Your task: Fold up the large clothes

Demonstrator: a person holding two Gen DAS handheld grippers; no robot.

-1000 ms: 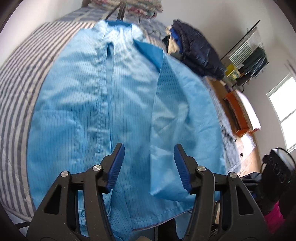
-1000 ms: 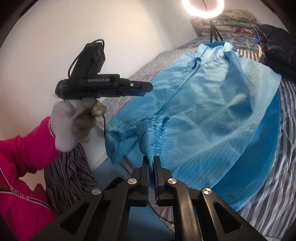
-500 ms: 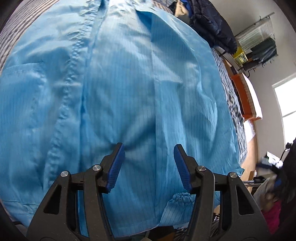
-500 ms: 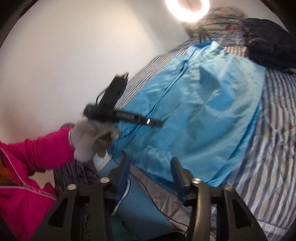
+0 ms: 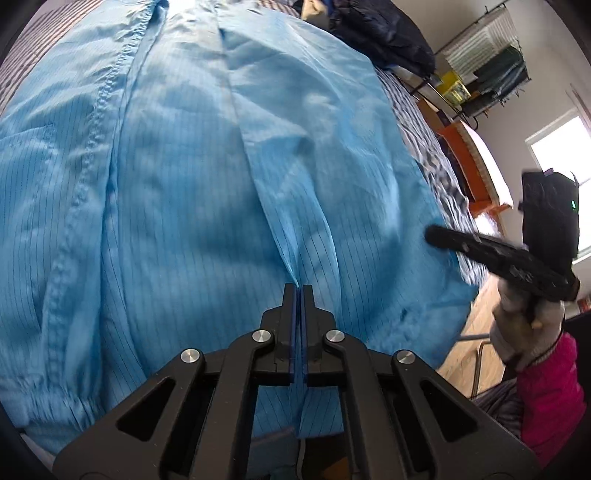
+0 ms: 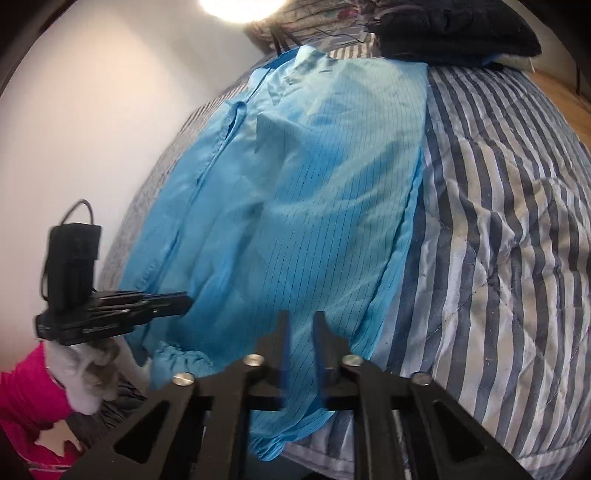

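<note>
A large light-blue pinstriped garment (image 5: 192, 177) lies spread on the striped bed, one side folded over the middle. My left gripper (image 5: 299, 288) is shut on a fold of this garment near its bottom hem. It also shows from the side in the right wrist view (image 6: 162, 306). My right gripper (image 6: 301, 317) hovers over the hem of the garment (image 6: 314, 192) with its jaws partly closed and blurred; cloth lies between them. It also shows in the left wrist view (image 5: 443, 236). An elastic cuff (image 6: 181, 360) hangs at the bed's near edge.
The grey-and-white striped quilt (image 6: 498, 240) covers the bed to the right of the garment. A dark jacket (image 6: 454, 33) lies at the head of the bed. A ring light (image 6: 240, 5) stands behind. A clothes rack (image 5: 487, 59) and orange furniture (image 5: 469, 166) stand beyond the bed.
My left gripper has shut on a fold of the garment. My right gripper let go of the cuff a second ago, moved over the hem, and its jaws have narrowed.
</note>
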